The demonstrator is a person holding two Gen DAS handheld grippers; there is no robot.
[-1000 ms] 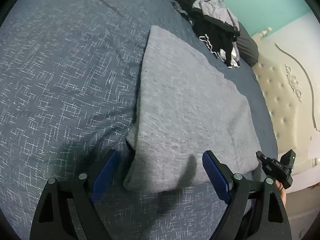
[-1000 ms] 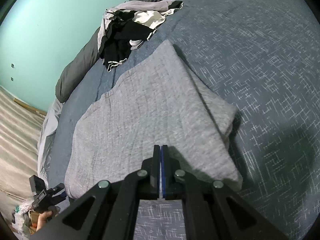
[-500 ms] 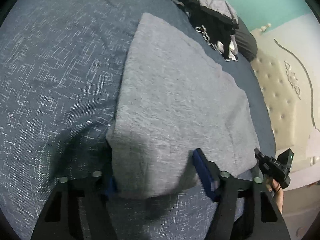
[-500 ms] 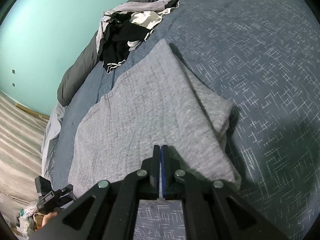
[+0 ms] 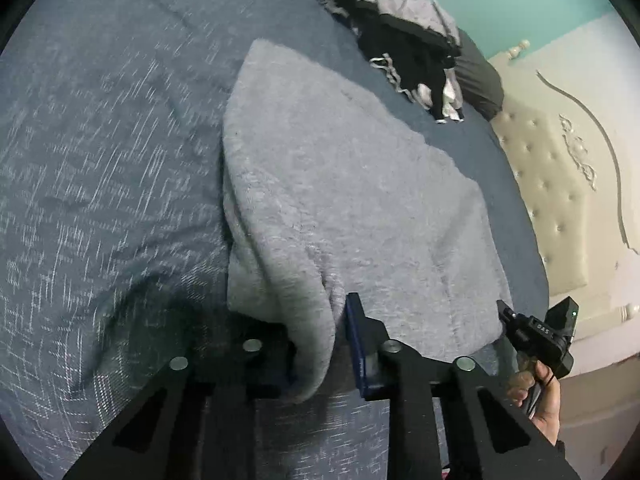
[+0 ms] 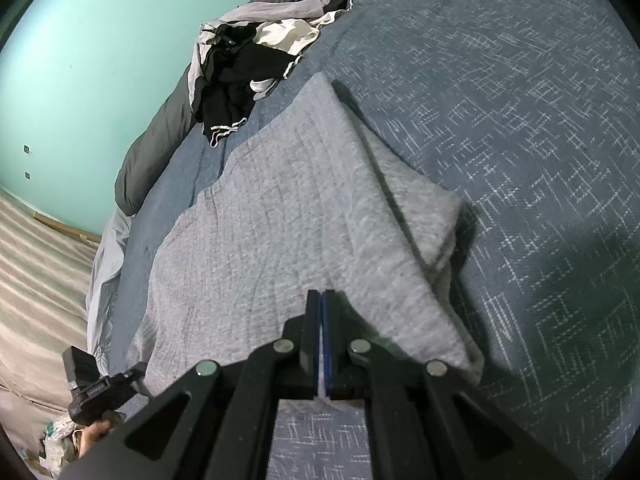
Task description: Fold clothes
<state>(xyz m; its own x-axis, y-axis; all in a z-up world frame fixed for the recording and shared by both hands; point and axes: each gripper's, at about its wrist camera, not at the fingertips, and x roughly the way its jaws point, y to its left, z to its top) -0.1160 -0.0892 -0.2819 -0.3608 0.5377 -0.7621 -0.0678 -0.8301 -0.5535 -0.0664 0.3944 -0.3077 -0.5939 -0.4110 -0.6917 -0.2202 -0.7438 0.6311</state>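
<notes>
Blue quilt (image 5: 100, 168) with white crosshatch stitching covers the bed. On it lies a soft, folded grey garment (image 5: 340, 184), roughly triangular. The left gripper (image 5: 320, 340) has just been closing and pinches the garment's bunched near corner. The right gripper (image 6: 322, 340) is pressed together on its near hem. Black-and-white clothes (image 6: 248, 60) are heaped at 11 o'clock.

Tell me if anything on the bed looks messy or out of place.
Yes: the black and white clothes lie in a crumpled heap at the far end of the blue bedspread, beyond the folded grey garment, whose layers do not line up along one side.
</notes>
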